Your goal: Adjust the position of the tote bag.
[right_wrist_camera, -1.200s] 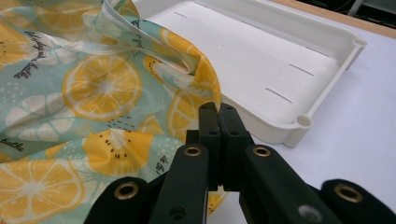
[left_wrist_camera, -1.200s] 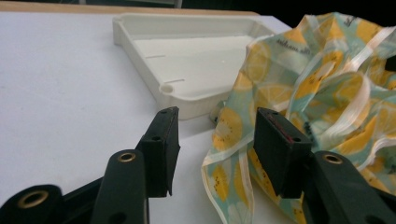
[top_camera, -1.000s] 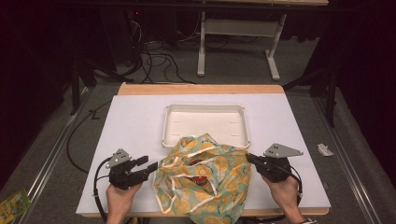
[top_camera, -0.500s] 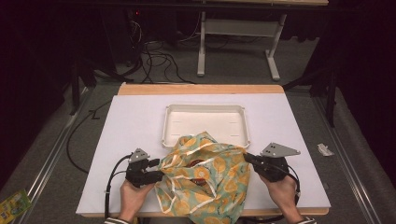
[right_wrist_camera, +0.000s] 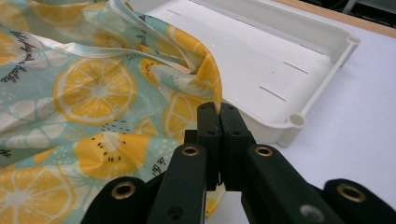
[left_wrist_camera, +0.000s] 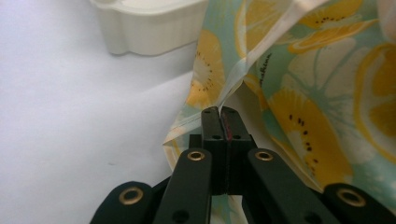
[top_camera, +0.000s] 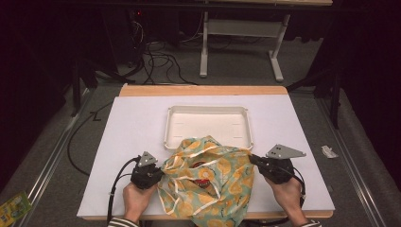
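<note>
A teal cloth (top_camera: 208,182) printed with orange and lemon slices lies bunched at the near edge of the white table (top_camera: 132,127), its far edge draped over the near rim of a white tray (top_camera: 168,127). My left gripper (top_camera: 161,172) is at the cloth's left edge; its jaws have just been closing, and in the left gripper view the left gripper (left_wrist_camera: 219,111) is shut on the hem of the cloth (left_wrist_camera: 317,70). My right gripper (top_camera: 253,159) holds the cloth's right corner; the right gripper view has the right gripper (right_wrist_camera: 218,108) shut on the cloth (right_wrist_camera: 93,88) beside the tray (right_wrist_camera: 322,56).
The tray is empty and sits mid-table, with bare white surface to its left, right and behind, up to the wooden far edge (top_camera: 203,90). On the floor lie cables (top_camera: 156,56), a paper scrap (top_camera: 328,151) and a green packet (top_camera: 12,208).
My left gripper has moved right, up to the cloth, and its jaws have gone from open to shut on the cloth's left edge. The right gripper has stayed put.
</note>
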Demonstrator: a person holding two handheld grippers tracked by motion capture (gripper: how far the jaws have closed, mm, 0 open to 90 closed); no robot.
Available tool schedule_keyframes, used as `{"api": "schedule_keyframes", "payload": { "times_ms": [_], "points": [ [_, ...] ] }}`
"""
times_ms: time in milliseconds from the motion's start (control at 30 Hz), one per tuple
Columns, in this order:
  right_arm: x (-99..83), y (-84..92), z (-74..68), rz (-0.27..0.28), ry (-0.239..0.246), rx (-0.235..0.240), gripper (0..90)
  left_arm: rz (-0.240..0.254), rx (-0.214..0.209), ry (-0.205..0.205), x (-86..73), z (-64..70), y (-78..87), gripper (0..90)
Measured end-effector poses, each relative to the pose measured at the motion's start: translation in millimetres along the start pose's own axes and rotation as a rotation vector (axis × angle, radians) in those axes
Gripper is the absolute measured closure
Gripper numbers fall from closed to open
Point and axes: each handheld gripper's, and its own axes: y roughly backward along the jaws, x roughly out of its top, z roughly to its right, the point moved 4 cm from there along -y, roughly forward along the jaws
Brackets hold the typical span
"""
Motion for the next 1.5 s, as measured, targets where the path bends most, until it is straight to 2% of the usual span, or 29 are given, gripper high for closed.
{"api": "schedule_keyframes", "payload": {
  "times_ms": [133, 200, 533, 633, 667, 767, 933, 1000, 1100, 1233, 1333, 1467, 1500],
  "points": [
    [-6.4, -0.1, 7.4, -0.011, -0.016, -0.018, 89.5, 0.026, 0.022, 0.009, -0.5, -6.6, 11.7, 90.0],
    [-11.8, -1.3, 11.4, -0.034, -0.019, -0.026, 89.5, 0.051, 0.028, 0.039, -3.3, -13.2, 17.3, 90.0],
    [-33.7, -10.8, 27.1, -0.097, -0.055, -0.063, 89.5, 0.089, 0.058, 0.091, -15.8, -30.5, 36.4, 90.0],
    [-38.1, -14.4, 27.6, -0.123, -0.049, -0.067, 89.5, 0.105, 0.052, 0.116, -18.9, -34.3, 38.6, 90.0],
    [-40.1, -17.5, 26.8, -0.142, -0.031, -0.071, 89.5, 0.107, 0.049, 0.119, -19.3, -34.4, 38.3, 90.0],
    [-43.4, -22.7, 22.9, -0.177, -0.009, -0.075, 86.7, 0.117, 0.038, 0.104, -18.0, -29.9, 35.9, 90.0],
    [-36.0, -12.6, 19.4, -0.114, -0.02, -0.068, 75.1, 0.127, 0.02, 0.084, -14.6, -23.7, 35.0, 90.0],
    [-29.3, -5.9, 16.8, -0.103, -0.011, -0.064, 70.4, 0.128, 0.014, 0.079, -13.6, -22.6, 34.9, 90.0],
    [-19.8, 1.5, 13.3, -0.082, 0.021, -0.082, 64.6, 0.131, 0.009, 0.075, -12.9, -21.5, 35.0, 90.0],
    [-5.0, 10.6, 5.8, -0.035, 0.044, -0.064, 62.2, 0.137, -0.001, 0.075, -12.1, -20.5, 35.1, 90.0],
    [4.9, 8.6, -5.7, -0.032, 0.081, -0.041, 62.5, 0.142, -0.004, 0.076, -11.1, -19.9, 35.2, 90.0],
    [16.6, -3.6, -18.0, -0.031, 0.138, -0.019, 62.2, 0.147, 0.0, 0.077, -9.9, -19.4, 35.5, 90.0],
    [18.4, -5.9, -20.2, -0.029, 0.129, -0.008, 62.0, 0.148, 0.0, 0.075, -9.6, -19.3, 35.6, 90.0]
  ]
}}
